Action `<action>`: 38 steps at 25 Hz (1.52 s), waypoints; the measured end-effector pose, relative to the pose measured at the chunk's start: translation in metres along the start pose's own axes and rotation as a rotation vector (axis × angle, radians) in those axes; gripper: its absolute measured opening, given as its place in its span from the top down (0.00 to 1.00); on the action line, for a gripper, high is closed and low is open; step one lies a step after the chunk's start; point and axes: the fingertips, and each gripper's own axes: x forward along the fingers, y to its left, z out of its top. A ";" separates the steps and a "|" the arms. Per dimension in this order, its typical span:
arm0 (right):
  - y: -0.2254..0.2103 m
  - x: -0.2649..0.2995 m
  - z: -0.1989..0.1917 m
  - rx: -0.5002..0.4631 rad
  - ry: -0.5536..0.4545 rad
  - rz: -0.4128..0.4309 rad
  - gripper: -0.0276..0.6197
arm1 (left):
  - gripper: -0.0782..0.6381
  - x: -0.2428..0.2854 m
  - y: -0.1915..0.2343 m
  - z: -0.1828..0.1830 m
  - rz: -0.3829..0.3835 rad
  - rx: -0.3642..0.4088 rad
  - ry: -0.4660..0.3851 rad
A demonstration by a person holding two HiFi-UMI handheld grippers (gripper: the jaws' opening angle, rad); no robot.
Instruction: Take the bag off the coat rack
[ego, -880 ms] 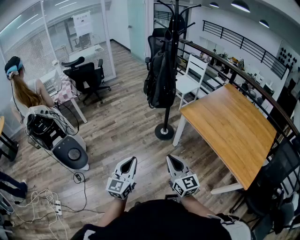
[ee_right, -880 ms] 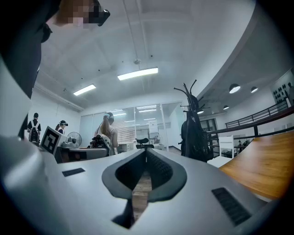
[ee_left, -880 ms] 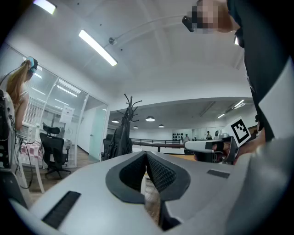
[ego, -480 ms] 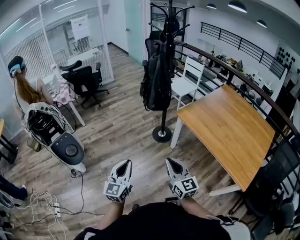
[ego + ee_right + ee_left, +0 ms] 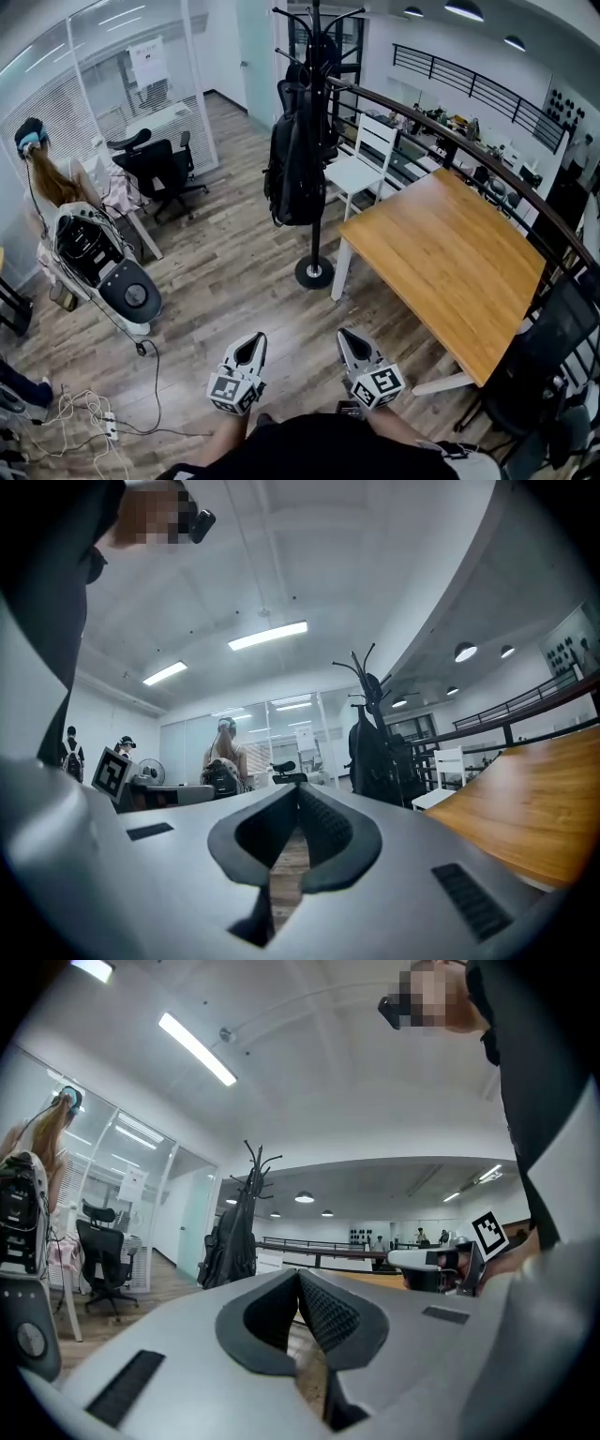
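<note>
Jaws together: left gripper, right gripper

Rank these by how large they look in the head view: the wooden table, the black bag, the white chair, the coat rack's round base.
1. wooden table
2. black bag
3. white chair: close to the bag and standing farther back, so unsure
4. round base

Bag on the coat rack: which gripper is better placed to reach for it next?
Left, narrowly. The bag hangs on the left of the coat rack, ahead of the left gripper; the wooden table lies ahead of the right gripper. Both are shut, empty and far off.
</note>
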 end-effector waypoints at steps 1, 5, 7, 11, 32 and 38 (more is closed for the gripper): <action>-0.005 -0.004 -0.004 -0.012 0.007 0.002 0.91 | 0.87 0.001 -0.006 -0.002 -0.008 -0.002 0.002; -0.013 -0.011 -0.015 0.010 0.034 0.020 0.91 | 0.87 0.000 -0.023 -0.010 -0.032 -0.013 0.015; -0.014 -0.011 -0.020 0.020 0.037 0.036 0.91 | 0.87 -0.003 -0.024 -0.014 -0.024 -0.018 0.030; -0.022 0.001 -0.022 0.012 0.041 0.039 0.91 | 0.87 0.003 -0.014 -0.017 0.012 -0.019 0.041; -0.083 0.179 0.033 -0.083 0.024 0.069 0.91 | 0.87 0.127 0.137 0.012 0.016 -0.055 -0.041; -0.086 0.238 0.052 -0.113 0.005 0.080 0.91 | 0.87 0.142 0.194 0.029 0.046 -0.050 -0.050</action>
